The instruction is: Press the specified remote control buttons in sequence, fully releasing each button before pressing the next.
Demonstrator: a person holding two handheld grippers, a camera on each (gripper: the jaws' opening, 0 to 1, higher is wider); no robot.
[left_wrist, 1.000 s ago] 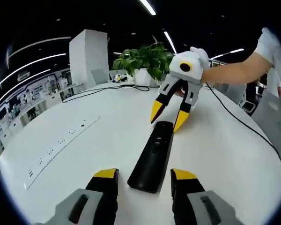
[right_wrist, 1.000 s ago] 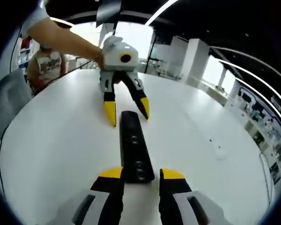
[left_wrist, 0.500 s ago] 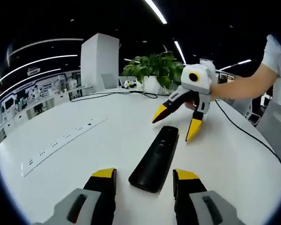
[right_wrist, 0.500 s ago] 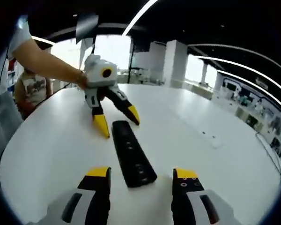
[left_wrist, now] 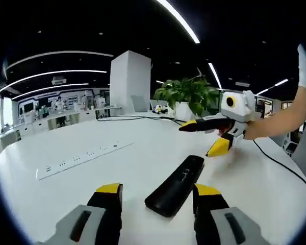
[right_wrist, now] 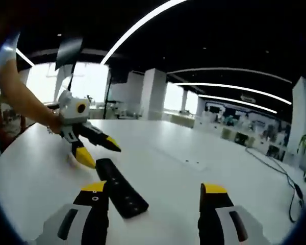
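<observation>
A black remote [left_wrist: 176, 186] lies flat on the white table [left_wrist: 117, 168], its near end between the yellow tips of my left gripper [left_wrist: 159, 190], which is open and not touching it. My right gripper [left_wrist: 204, 137] hovers beyond the remote's far end, jaws spread wide, held by a person's hand. In the right gripper view the remote [right_wrist: 120, 188] lies left of centre, close to the left tip of my open right gripper [right_wrist: 154, 188]. The left gripper [right_wrist: 98, 149] stands open at the remote's far end.
A recessed socket strip [left_wrist: 84, 155] runs along the table to the left. A potted plant [left_wrist: 191, 94] and a white pillar [left_wrist: 130, 81] stand at the back. A black cable [left_wrist: 278, 161] trails behind the right gripper. Another cable [right_wrist: 288, 181] lies at the table's right.
Both views have tilted up toward the room. The right gripper has spread its jaws wider and swung off to the side, so the remote no longer sits between its tips.
</observation>
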